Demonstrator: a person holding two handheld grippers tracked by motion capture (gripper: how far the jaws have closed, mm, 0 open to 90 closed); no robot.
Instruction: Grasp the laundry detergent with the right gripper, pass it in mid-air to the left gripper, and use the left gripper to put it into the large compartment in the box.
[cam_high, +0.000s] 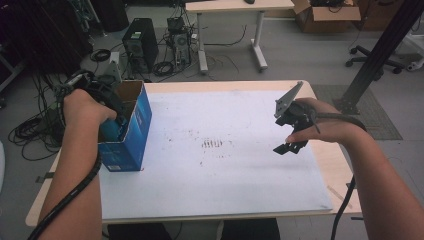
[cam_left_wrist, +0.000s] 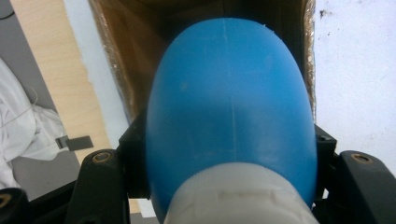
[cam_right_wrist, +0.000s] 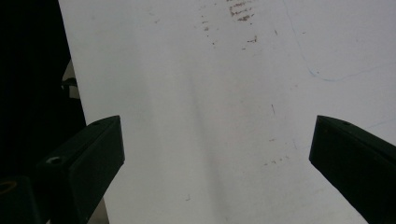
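A blue cardboard box (cam_high: 134, 142) stands open-topped at the left edge of the table. My left gripper (cam_high: 111, 114) reaches down into its mouth. In the left gripper view the jaws are shut on a smooth blue rounded object (cam_left_wrist: 231, 102) with a white end (cam_left_wrist: 240, 198) toward the camera. That object points into the brown inside of the box (cam_left_wrist: 133, 51). My right gripper (cam_high: 290, 147) hovers over the right part of the white sheet (cam_high: 225, 175). Its jaws stand wide open (cam_right_wrist: 217, 158), with only the sheet (cam_right_wrist: 210, 93) between them.
Brown smudges (cam_high: 212, 144) mark the middle of the sheet. Beyond the table the floor holds a computer tower (cam_high: 140, 42), tangled cables (cam_high: 35, 130), a desk (cam_high: 230, 30) and a cardboard box (cam_high: 327, 15). A black post (cam_high: 380, 55) slants at the right.
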